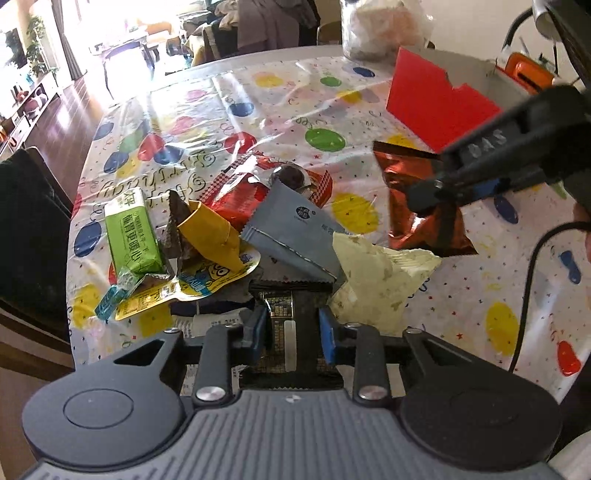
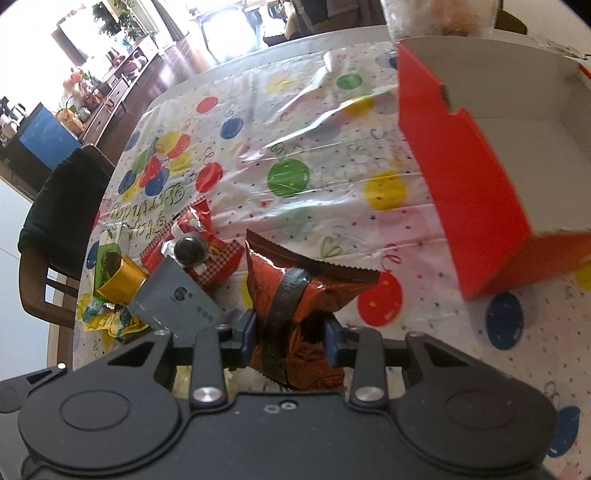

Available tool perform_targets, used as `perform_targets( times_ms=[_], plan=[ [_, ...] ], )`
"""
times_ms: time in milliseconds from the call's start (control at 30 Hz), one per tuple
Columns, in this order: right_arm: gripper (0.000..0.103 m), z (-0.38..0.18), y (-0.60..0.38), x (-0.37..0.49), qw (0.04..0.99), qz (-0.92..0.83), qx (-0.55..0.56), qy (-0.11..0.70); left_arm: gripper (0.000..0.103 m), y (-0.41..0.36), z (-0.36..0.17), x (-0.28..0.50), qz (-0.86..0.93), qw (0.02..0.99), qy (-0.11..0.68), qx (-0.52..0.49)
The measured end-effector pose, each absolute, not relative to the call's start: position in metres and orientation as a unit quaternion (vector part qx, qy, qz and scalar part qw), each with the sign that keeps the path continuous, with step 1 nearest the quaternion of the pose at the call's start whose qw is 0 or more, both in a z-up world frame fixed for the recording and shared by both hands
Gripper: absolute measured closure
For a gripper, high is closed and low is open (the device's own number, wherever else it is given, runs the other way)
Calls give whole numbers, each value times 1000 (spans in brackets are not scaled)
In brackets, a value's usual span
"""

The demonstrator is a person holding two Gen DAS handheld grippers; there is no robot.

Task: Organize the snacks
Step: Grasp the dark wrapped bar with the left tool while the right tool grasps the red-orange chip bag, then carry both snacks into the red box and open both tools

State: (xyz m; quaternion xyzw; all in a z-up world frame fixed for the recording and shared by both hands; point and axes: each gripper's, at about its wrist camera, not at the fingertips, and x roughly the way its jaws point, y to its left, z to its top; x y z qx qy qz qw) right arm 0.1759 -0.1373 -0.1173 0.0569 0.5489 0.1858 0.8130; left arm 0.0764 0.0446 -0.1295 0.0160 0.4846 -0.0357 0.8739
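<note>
Balloon-printed plastic sheeting (image 1: 280, 99) covers the table, with a sunlit living room behind. On it lies a loose heap of snacks: a green carton (image 1: 131, 230), a yellow wrapper (image 1: 210, 230), a red checked packet (image 1: 258, 184) with a dark ball (image 1: 290, 175) on top, a grey sachet (image 1: 295, 229), a cream bag (image 1: 376, 273) and a yellow cartoon pouch (image 1: 192, 284).

Left tongs (image 1: 291, 328) — clamped on a flat black packet (image 1: 286, 314) at the near edge of the heap, blue pads pressing its two sides.

Right tongs (image 2: 290, 332) — clamped on a copper-red foil bag (image 2: 295, 291), which is crumpled at the grip; in the left wrist view that bag (image 1: 417, 206) sits right of the heap, whether clear of the table cannot be told.

Right of the heap stands an open red cardboard box (image 2: 461, 177) with a pale inside, well apart from the snacks. Beyond it, a clear container (image 1: 380, 29) with pale contents rests at the table's far edge.
</note>
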Motion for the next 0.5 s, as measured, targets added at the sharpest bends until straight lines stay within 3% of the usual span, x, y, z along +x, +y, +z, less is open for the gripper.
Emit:
perform_targets(
  times_ms=[500],
  plan=[
    [69,-72,-187,128,827,200,57,523,74,39,-82,44,-62,889,453,-17]
  ],
)
